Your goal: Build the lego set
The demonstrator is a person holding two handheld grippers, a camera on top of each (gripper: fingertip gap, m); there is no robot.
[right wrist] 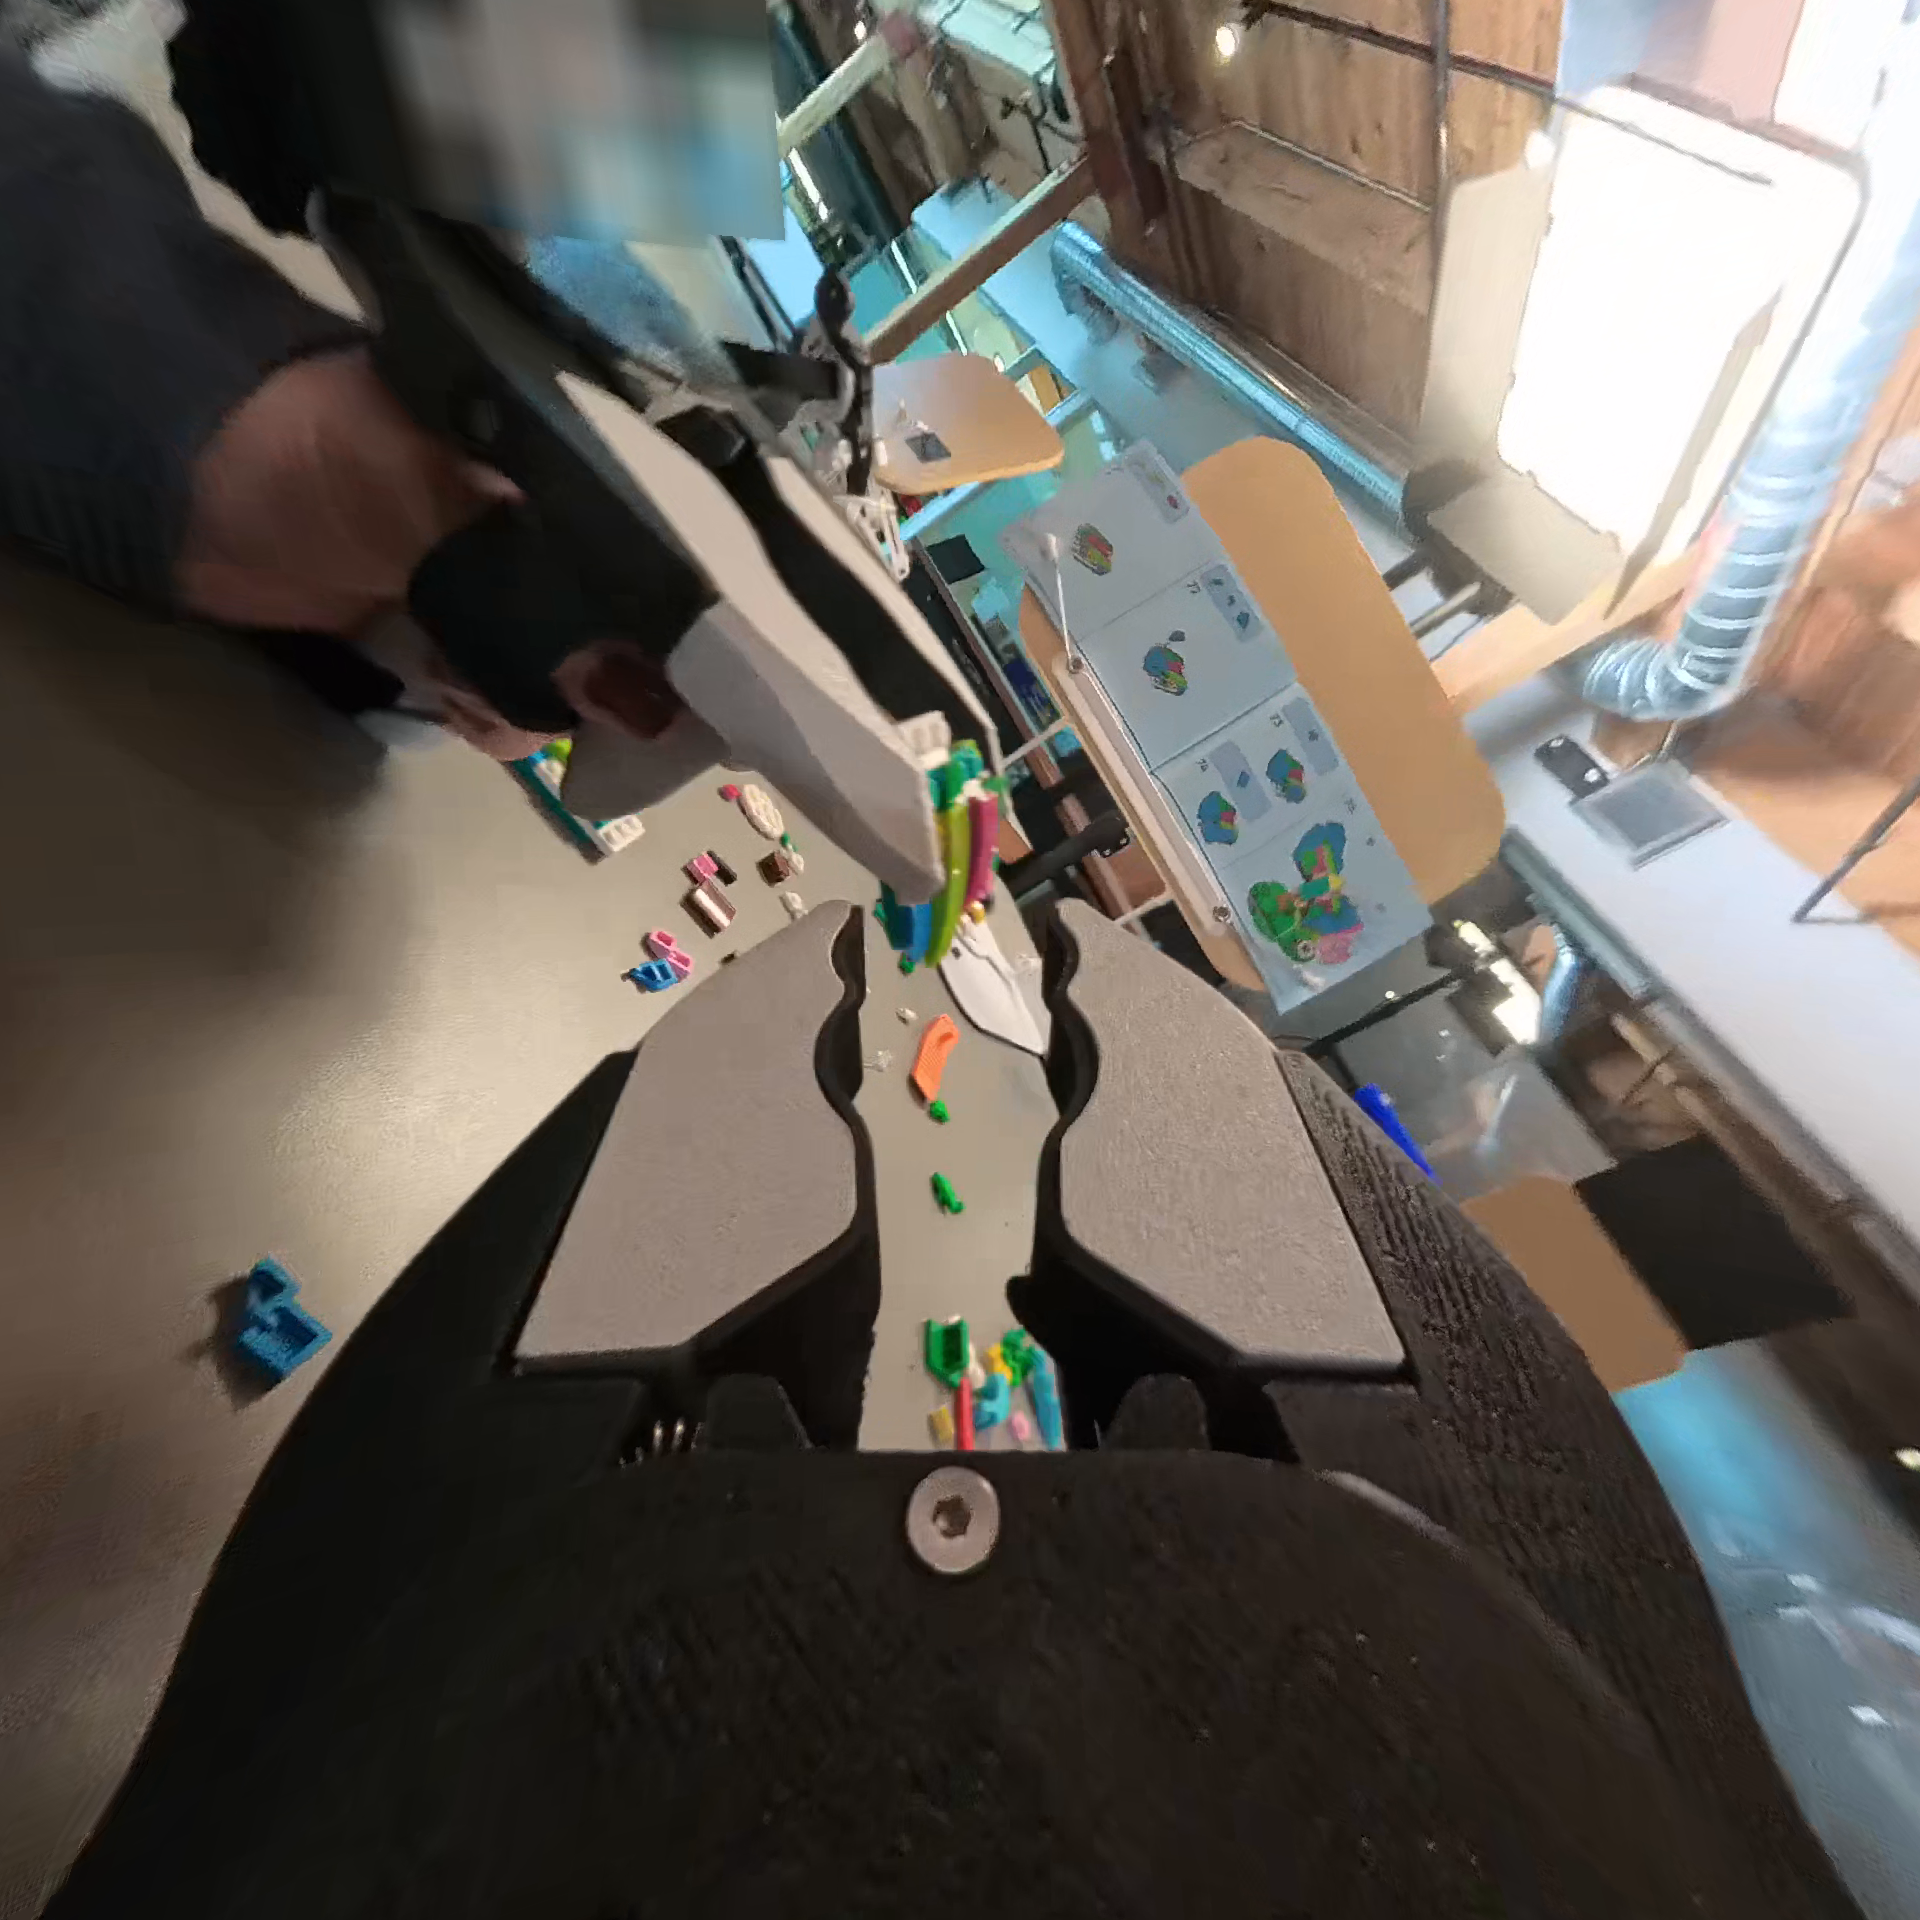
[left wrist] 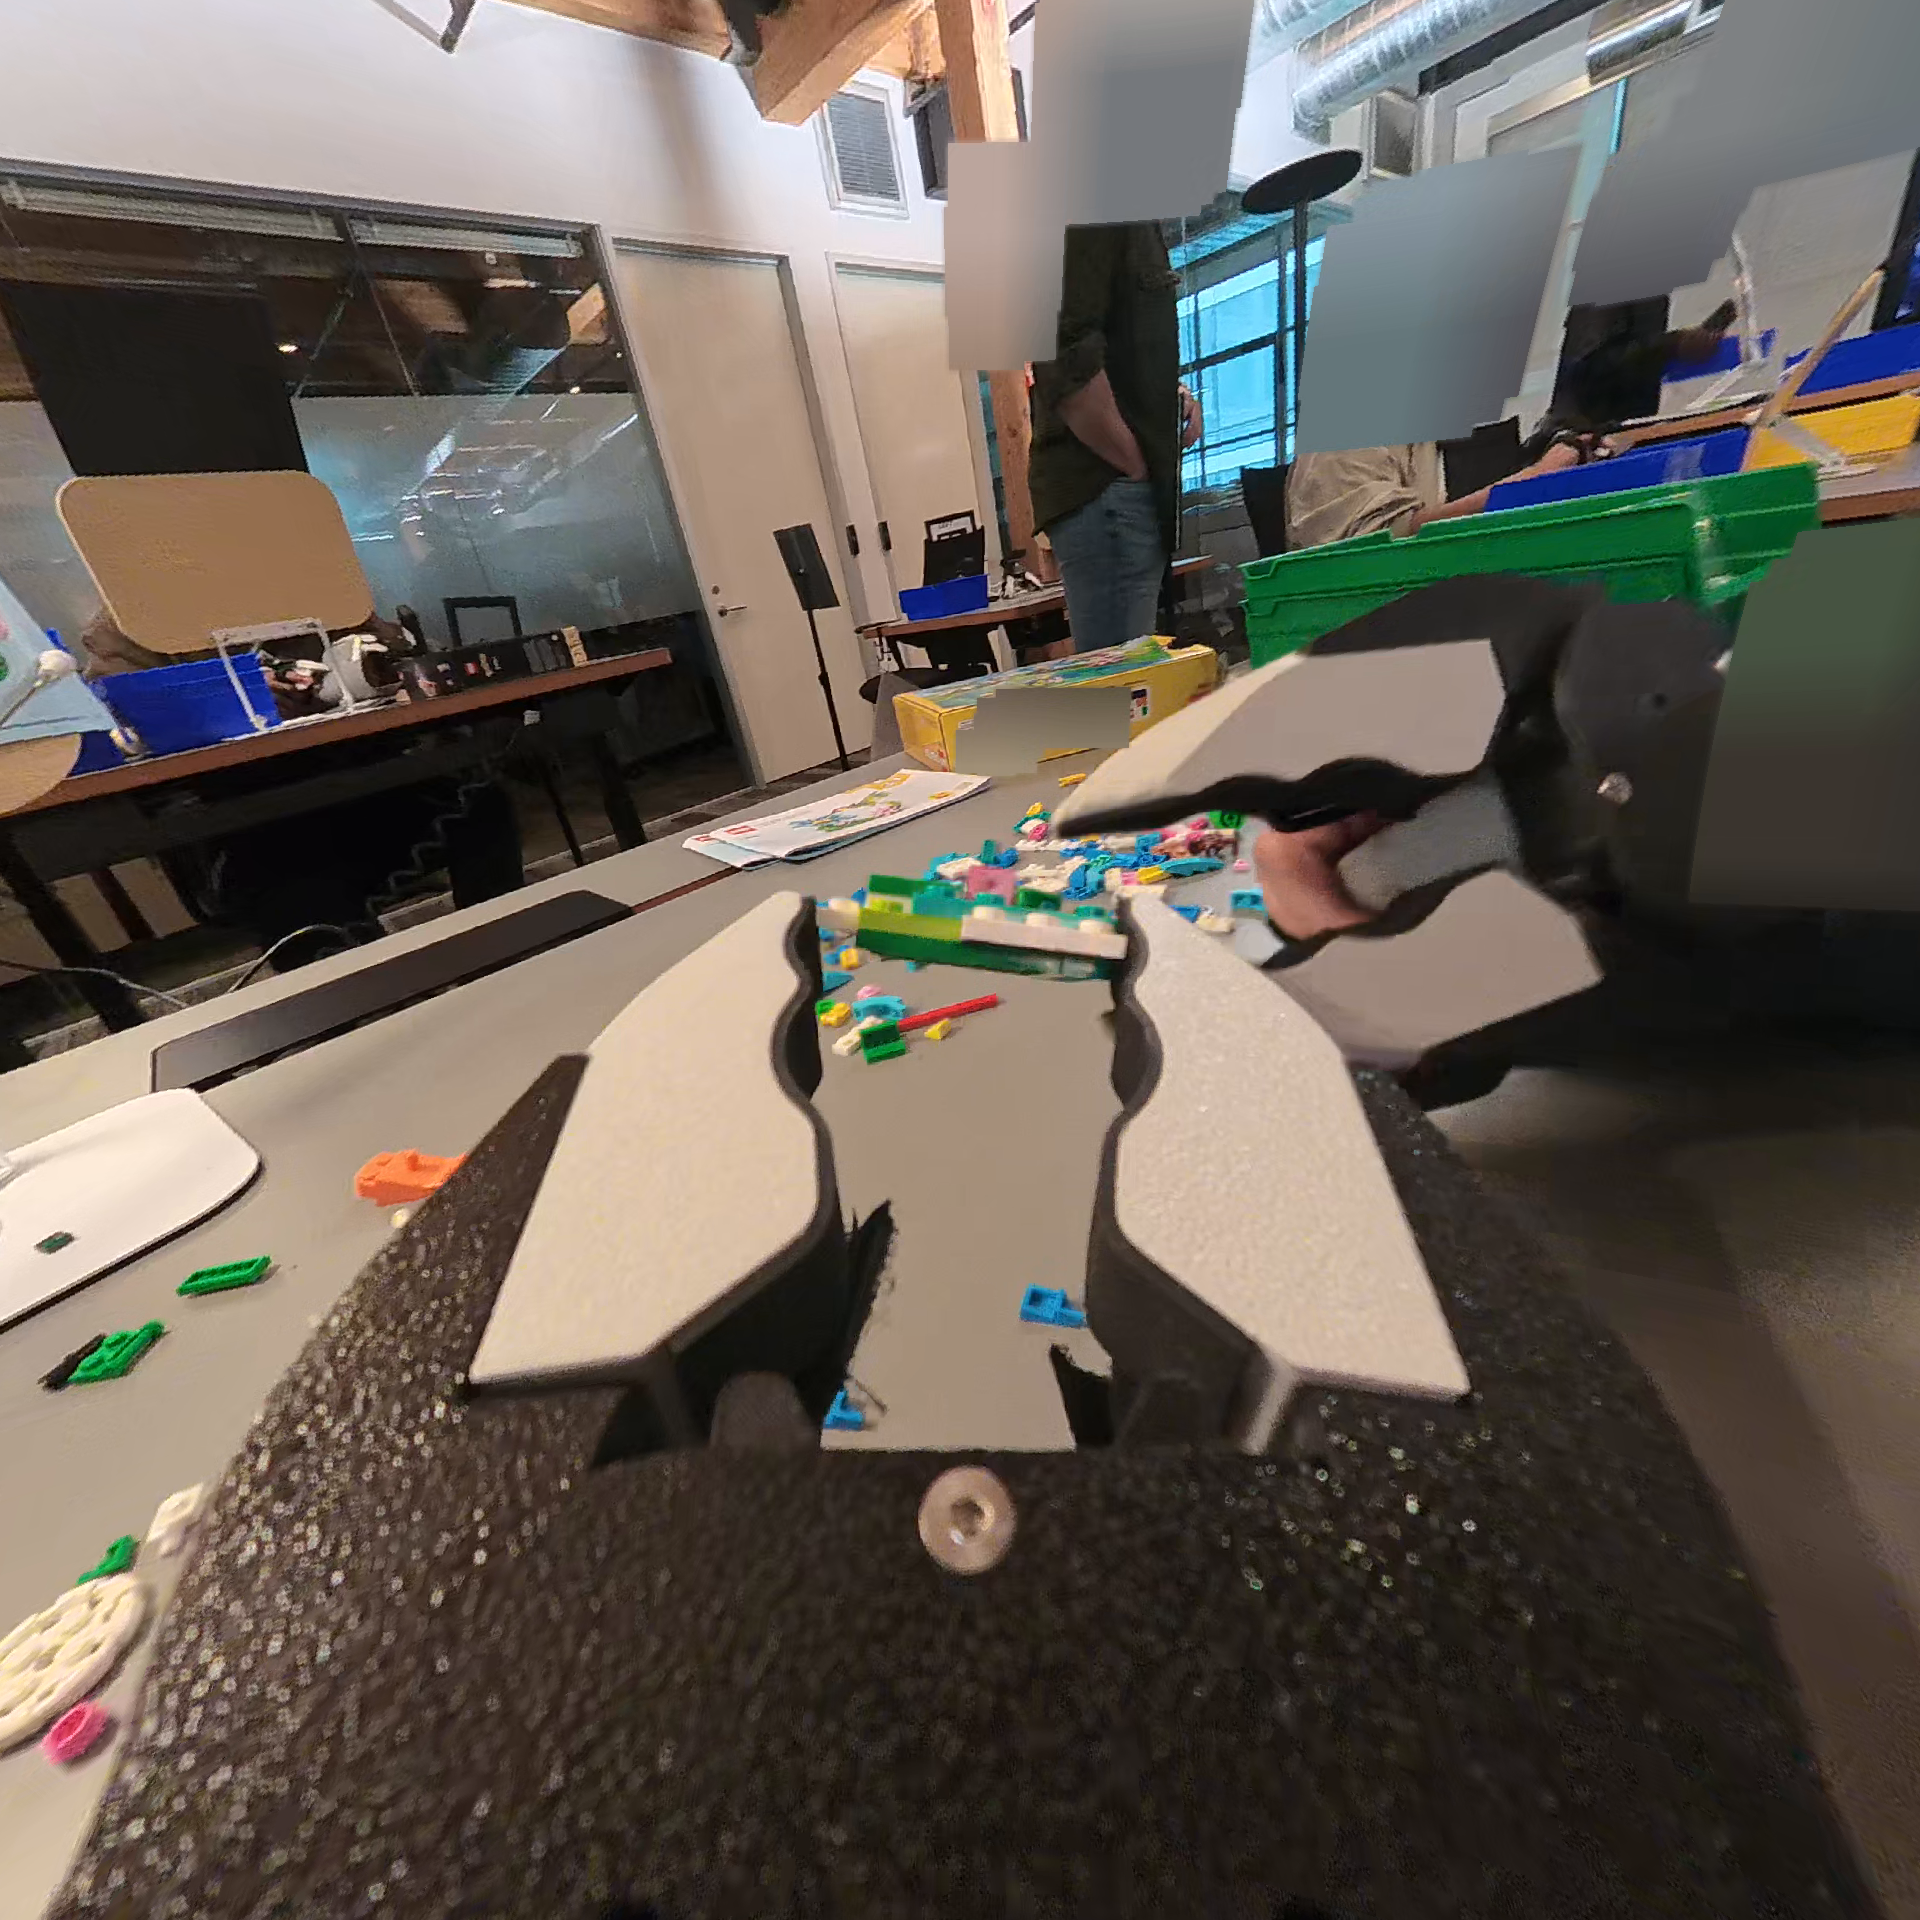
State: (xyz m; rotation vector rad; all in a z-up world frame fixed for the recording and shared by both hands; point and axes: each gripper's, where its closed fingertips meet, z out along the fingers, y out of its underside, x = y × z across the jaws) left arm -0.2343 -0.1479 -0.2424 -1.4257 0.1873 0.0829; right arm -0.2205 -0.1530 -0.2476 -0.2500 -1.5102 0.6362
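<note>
Left wrist view: left gripper (left wrist: 966,920) low over grey bench (left wrist: 966,1132), jaws set around a flat green, white and teal lego assembly (left wrist: 992,935) spanning the gap between the fingertips, right end touching the right finger, left end beside the left; firm clamping cannot be told here. Beyond the assembly, towards the far bench edge: scatter of loose lego pieces (left wrist: 1091,857), open instruction booklet (left wrist: 836,821), yellow set box (left wrist: 1049,701), green crate (left wrist: 1507,577). Near left edge: orange piece (left wrist: 400,1174), green pieces (left wrist: 223,1276), white disc piece (left wrist: 57,1652), white pad (left wrist: 114,1184). At right: right gripper (left wrist: 1070,821) held in a hand (left wrist: 1304,883), tips over the scatter, small gap between fingers, nothing held. Right wrist view: right gripper (right wrist: 951,930) jaws narrowly parted, empty, bench visible between. Ahead: left gripper (right wrist: 940,821) gripping the assembly (right wrist: 961,842) edge-on at its tips. On bench: orange piece (right wrist: 935,1055), blue piece (right wrist: 272,1325), pink and brown pieces (right wrist: 712,899). Beyond far edge: instruction sheets on a stand (right wrist: 1216,727).
</note>
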